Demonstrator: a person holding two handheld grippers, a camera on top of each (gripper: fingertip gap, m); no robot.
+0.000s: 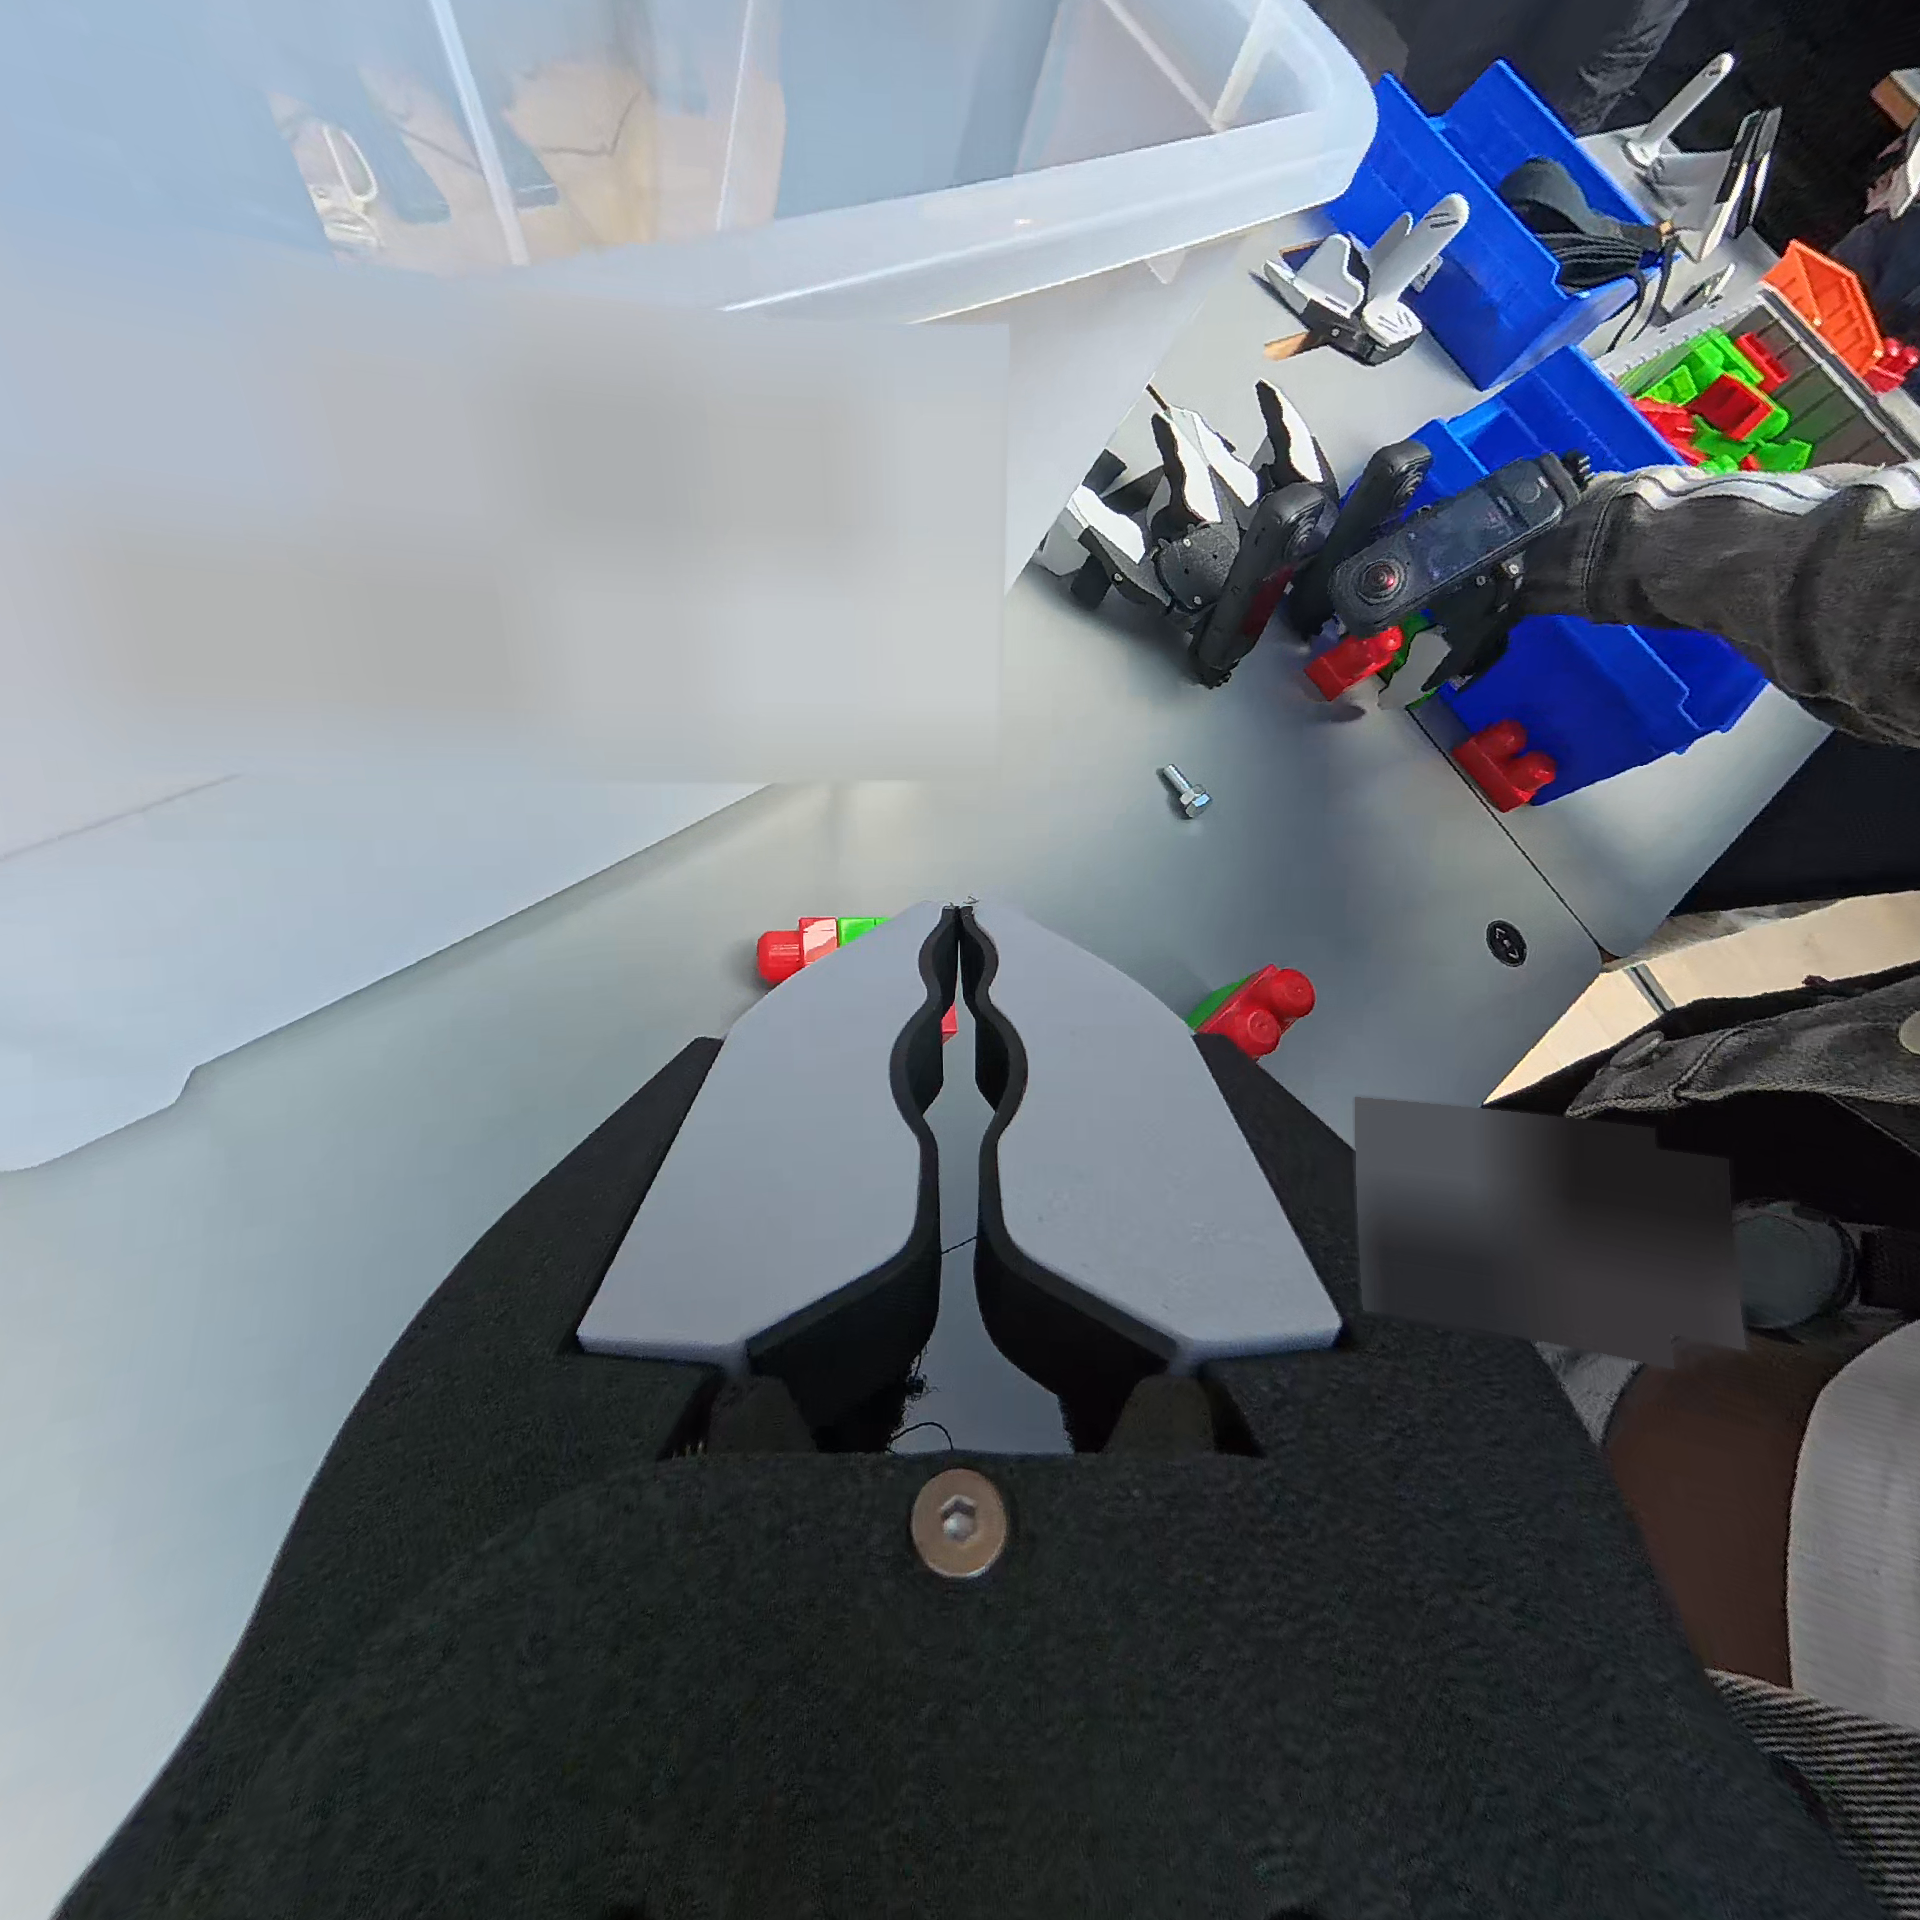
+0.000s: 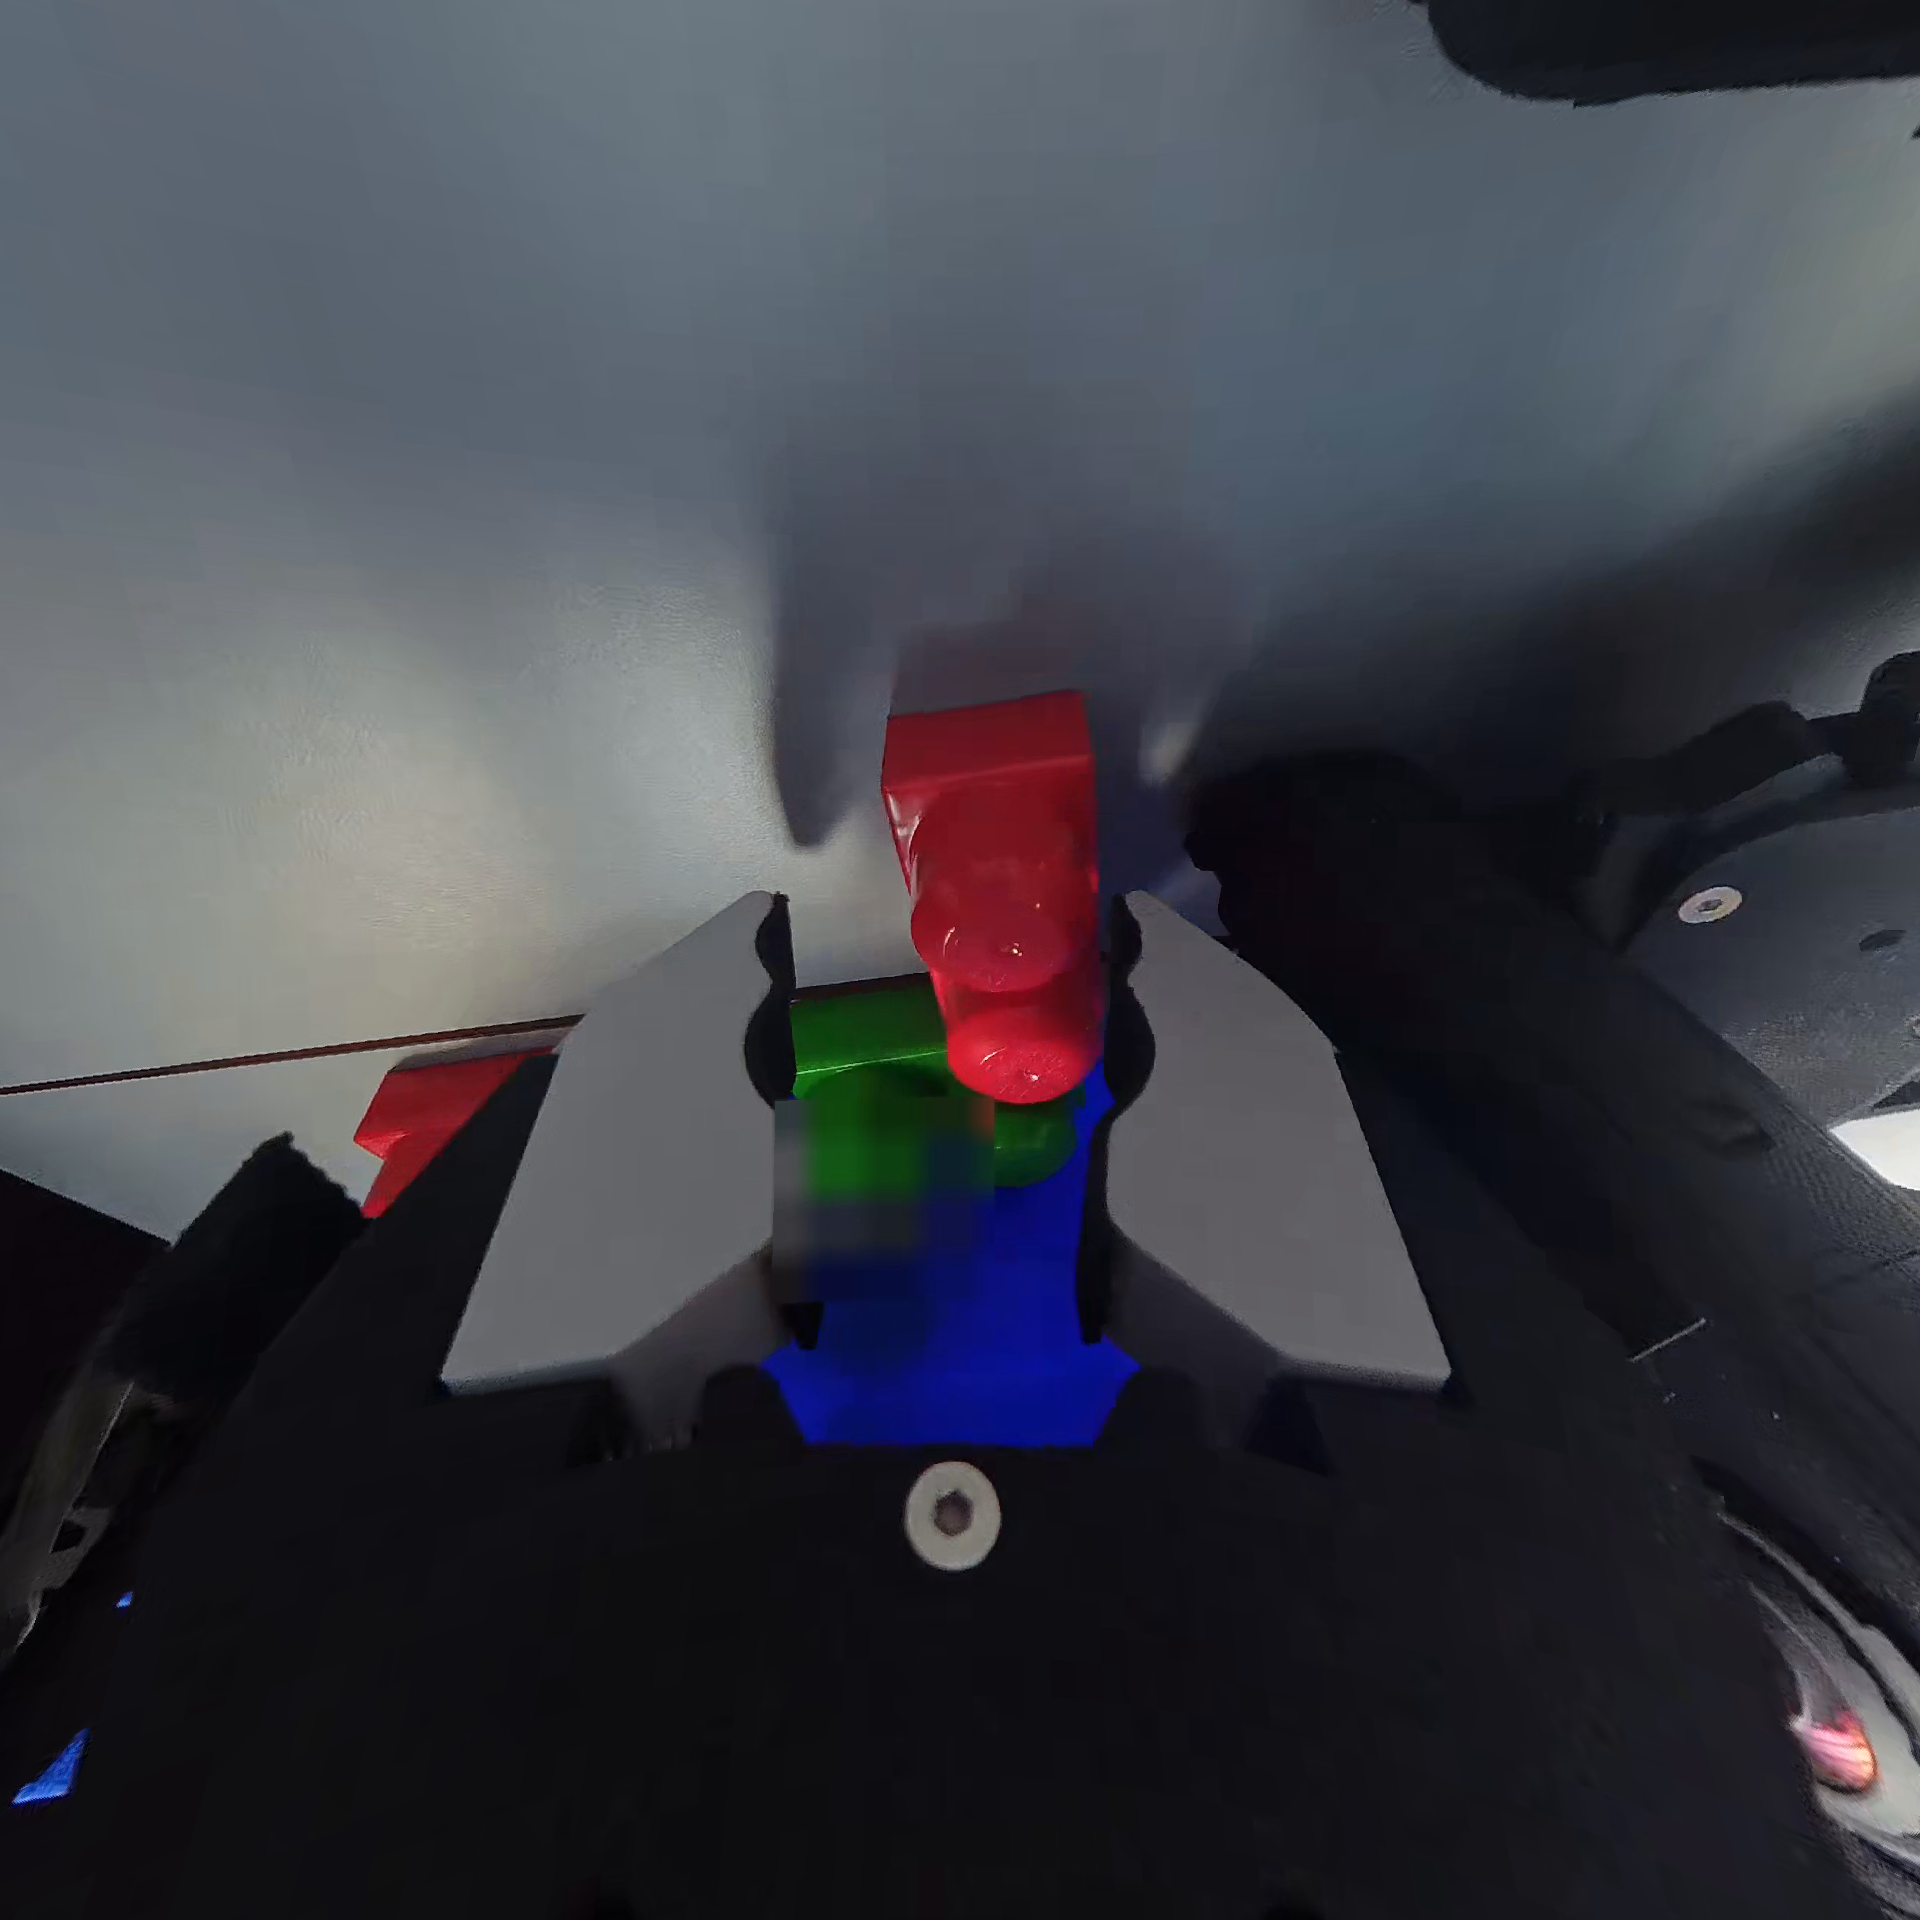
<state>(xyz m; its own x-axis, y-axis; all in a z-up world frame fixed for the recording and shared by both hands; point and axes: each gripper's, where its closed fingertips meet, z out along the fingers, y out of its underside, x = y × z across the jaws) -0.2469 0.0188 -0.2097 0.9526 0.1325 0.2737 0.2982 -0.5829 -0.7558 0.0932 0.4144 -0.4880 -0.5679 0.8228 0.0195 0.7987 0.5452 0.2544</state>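
Left tongs (image 1: 960,914): closed, tips meeting, nothing between them; hovering low above the grey table (image 1: 1299,894).
Just past the left tips, to the left: a red-and-green block (image 1: 810,943), partly hidden behind the finger.
Beside the right finger of the left tongs: a second red-and-green block (image 1: 1259,1010), lying on the table.
Farther ahead of the left tips: a small steel bolt (image 1: 1184,792), alone on bare table.
Ahead and left: a clear plastic tub (image 1: 1039,239), large and close.
Ahead and right: blue bins (image 1: 1610,707), spare grippers (image 1: 1205,499) lying on the table, a red block (image 1: 1504,767) against the nearest bin.
Right tongs (image 2: 948,914): wide apart, around a red block (image 2: 997,894) without clear contact; cannot tell whether either finger touches it.
Right tongs from the left view (image 1: 1418,665): far ahead and right, held by a dark-sleeved arm (image 1: 1745,582), tips down at the red block (image 1: 1351,661).
Under the red block: a green block (image 2: 883,1081), lying between the fingers, over blue plastic (image 2: 956,1371).
Left of the right tongs: another red block (image 2: 436,1122), mostly hidden.
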